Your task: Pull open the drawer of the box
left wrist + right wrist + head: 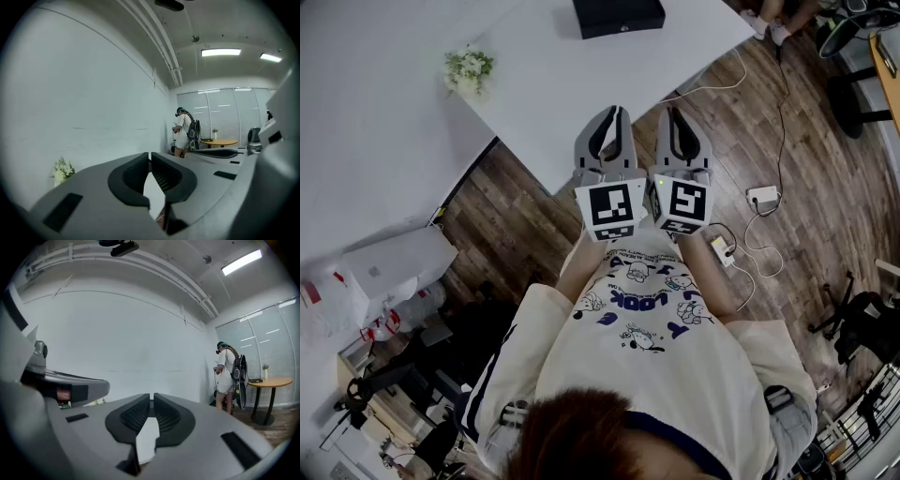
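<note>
Nothing of the job is done yet, as far as I can judge. I hold my left gripper (616, 116) and my right gripper (671, 114) side by side close to my chest, in the middle of the head view, with both noses pointing up the frame toward the large white table (581, 89). The thing I am after, the flat black rectangular box (618, 15), sits on that table at the top edge of the head view, a little right of centre and well apart from both grippers. Its near face looks flush, so I take the drawer to be shut, though the box is too small here for me to pick out a pull or a seam. In the left gripper view the two dark ribbed pads are drawn together until only a thin slit is left at the tips, and they clasp nothing. The right gripper view shows the same: pads closed to a hairline gap, nothing between them. Neither gripper view shows the box; both look out over the jaws at a bare white wall. A small bunch of white flowers (469, 67) stands at the upper left of the head view, clear of any path to the box. Everything is left to do: reach across the table to the box, part one pair of jaws, take hold of the drawer front, probably steady the box with the other gripper, and draw the drawer out.
</note>
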The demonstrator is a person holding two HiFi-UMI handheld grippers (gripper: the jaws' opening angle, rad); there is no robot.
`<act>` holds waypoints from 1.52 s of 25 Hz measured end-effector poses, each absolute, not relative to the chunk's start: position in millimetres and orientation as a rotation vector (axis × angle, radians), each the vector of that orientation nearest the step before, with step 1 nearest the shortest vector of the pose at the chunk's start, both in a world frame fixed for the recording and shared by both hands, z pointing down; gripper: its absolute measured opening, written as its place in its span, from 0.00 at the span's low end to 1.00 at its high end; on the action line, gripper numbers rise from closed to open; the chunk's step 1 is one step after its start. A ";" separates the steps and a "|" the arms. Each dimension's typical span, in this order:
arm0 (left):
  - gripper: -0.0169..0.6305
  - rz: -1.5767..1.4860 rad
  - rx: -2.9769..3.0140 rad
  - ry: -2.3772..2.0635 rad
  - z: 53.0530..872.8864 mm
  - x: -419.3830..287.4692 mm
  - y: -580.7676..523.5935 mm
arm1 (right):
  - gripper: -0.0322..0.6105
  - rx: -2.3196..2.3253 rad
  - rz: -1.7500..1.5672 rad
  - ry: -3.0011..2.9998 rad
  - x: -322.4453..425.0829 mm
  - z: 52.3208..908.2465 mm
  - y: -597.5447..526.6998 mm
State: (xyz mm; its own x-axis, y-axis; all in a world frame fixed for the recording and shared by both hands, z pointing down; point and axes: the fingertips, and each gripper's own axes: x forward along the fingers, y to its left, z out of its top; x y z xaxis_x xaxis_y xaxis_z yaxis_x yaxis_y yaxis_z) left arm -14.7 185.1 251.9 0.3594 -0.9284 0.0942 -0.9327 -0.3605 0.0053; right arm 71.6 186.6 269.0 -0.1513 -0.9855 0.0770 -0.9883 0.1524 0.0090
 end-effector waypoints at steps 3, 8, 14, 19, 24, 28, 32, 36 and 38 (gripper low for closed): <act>0.07 0.119 2.543 -1.744 252.2 -13.1 180.5 | 0.12 2.005 0.068 -2.329 74.8 270.7 182.8; 0.07 0.125 2.542 -1.733 253.8 -13.2 174.2 | 0.12 2.008 0.077 -2.335 72.8 268.8 176.4; 0.07 0.130 2.541 -1.723 256.1 -12.3 160.1 | 0.12 2.003 0.089 -2.325 73.9 276.3 163.4; 0.07 0.134 2.538 -1.719 257.7 -11.3 145.8 | 0.12 2.002 0.105 -2.318 75.4 280.5 149.9; 0.07 0.133 2.526 -1.717 261.5 -15.1 125.9 | 0.12 2.008 0.125 -2.315 74.2 283.0 130.0; 0.07 0.135 2.526 -1.716 263.7 -19.9 111.3 | 0.12 2.024 0.111 -2.310 73.4 284.0 115.0; 0.07 0.142 2.533 -1.714 264.4 -19.1 96.8 | 0.12 2.035 0.112 -2.306 76.0 285.8 101.4; 0.07 0.151 2.539 -1.705 266.0 -21.0 87.3 | 0.12 2.046 0.117 -2.300 74.2 287.7 92.1; 0.07 0.155 2.540 -1.701 266.9 -21.5 84.6 | 0.12 2.048 0.122 -2.299 73.5 288.5 88.5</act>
